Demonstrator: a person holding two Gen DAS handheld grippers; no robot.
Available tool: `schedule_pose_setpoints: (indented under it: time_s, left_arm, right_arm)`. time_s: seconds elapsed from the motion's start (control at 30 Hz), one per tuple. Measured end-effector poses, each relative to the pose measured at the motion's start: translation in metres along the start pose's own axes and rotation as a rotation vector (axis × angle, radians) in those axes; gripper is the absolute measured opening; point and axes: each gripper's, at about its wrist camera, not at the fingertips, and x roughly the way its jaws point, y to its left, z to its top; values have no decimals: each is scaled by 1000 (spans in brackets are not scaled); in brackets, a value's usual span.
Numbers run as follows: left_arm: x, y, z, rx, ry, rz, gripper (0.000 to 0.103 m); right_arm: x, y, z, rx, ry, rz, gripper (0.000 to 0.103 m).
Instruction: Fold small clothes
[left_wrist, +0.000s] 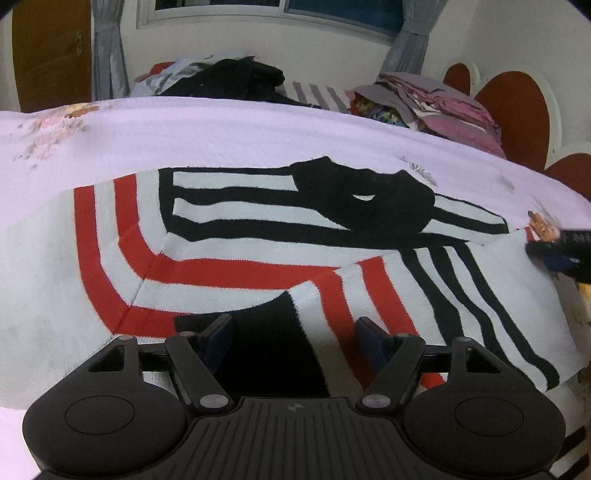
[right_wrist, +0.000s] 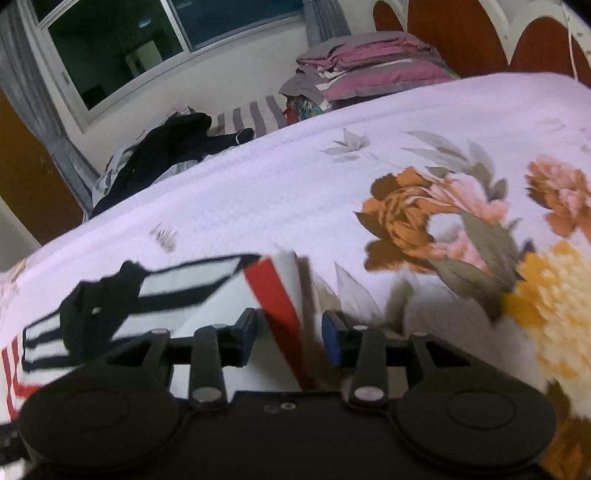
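A small white sweater (left_wrist: 229, 221) with red and black stripes and a black collar lies flat on the bed, one sleeve folded across its front. My left gripper (left_wrist: 293, 341) is open just over the sweater's near hem, with the black cuff and sleeve end between its fingers. My right gripper (right_wrist: 290, 338) is open at the sweater's right edge (right_wrist: 275, 291), where a red-striped edge of cloth stands up between its blue pads (right_wrist: 330, 332). The right gripper also shows at the right edge of the left wrist view (left_wrist: 561, 251).
The bed has a pale lilac floral cover (right_wrist: 424, 206). A heap of dark clothes (left_wrist: 229, 79) and a stack of folded pink and grey laundry (left_wrist: 436, 103) lie at the far side. A red-and-white headboard (left_wrist: 517, 114) stands on the right, a window (right_wrist: 122, 48) beyond.
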Motion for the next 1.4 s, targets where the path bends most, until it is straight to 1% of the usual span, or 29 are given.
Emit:
schedule_pose_setpoints:
  time_s: [0.07, 0.1, 0.17, 0.23, 0.27, 0.33, 0.4, 0.5, 0.57, 0.67, 0.77, 0.9, 1.0, 1.03, 1.1, 1.17, 1.2, 1.27, 1.4]
  left_arm:
    - [1, 0, 0, 3, -2, 2, 72]
    - [1, 0, -1, 4, -5, 2, 72]
    - [1, 1, 0, 5, -6, 2, 72]
    - [1, 0, 0, 4, -3, 6, 72]
    - [1, 0, -1, 3, -3, 7, 72]
    - [2, -1, -1, 8, -1, 17, 72]
    - [2, -2, 0, 9, -2, 22, 72]
    - [2, -3, 1, 13, 1, 28, 72]
    - [1, -3, 1, 10, 3, 29, 72]
    - [1, -3, 1, 12, 2, 30, 73]
    - [1, -4, 1, 18, 3, 34, 73]
    - [1, -5, 2, 21, 5, 34, 73]
    - [1, -6, 2, 26, 8, 38, 73]
    - [1, -6, 2, 26, 10, 40, 73]
    - [2, -8, 2, 25, 11, 43, 73]
    - [2, -8, 2, 29, 11, 47, 73]
    - [2, -9, 3, 32, 12, 49, 73]
    - [1, -9, 3, 37, 16, 51, 73]
    - [0, -9, 4, 34, 24, 51, 73]
  right_arm:
    - [10, 1, 2, 0, 15, 16, 29]
    - [12, 3, 2, -13, 10, 9, 26]
    - [11, 7, 1, -49, -7, -12, 13]
    - [6, 9, -1, -103, -51, -53, 11]
    - [10, 7, -3, -135, -55, -96, 11]
    - [14, 4, -3, -140, -50, -91, 11]
    - [11, 12, -2, -182, -48, -110, 12]
    - [-9, 20, 0, -205, -100, -104, 17]
    - [-25, 27, -5, -213, -128, -62, 18]
    - [-39, 47, -18, -291, -145, -36, 19]
    - [-38, 61, -33, -342, -97, 19, 19]
    - [-26, 67, -53, -384, -32, 1, 19]
    - [-23, 68, -60, -410, -24, -21, 20]
    - [-23, 71, -61, -412, -19, -28, 22]
    - [-23, 77, -65, -440, 3, -14, 38]
    - [-21, 87, -70, -477, 67, 52, 91]
    - [-19, 93, -73, -502, 90, 53, 96]
    - [-18, 104, -80, -546, 91, 2, 97]
    - [-21, 105, -85, -480, 86, -32, 101]
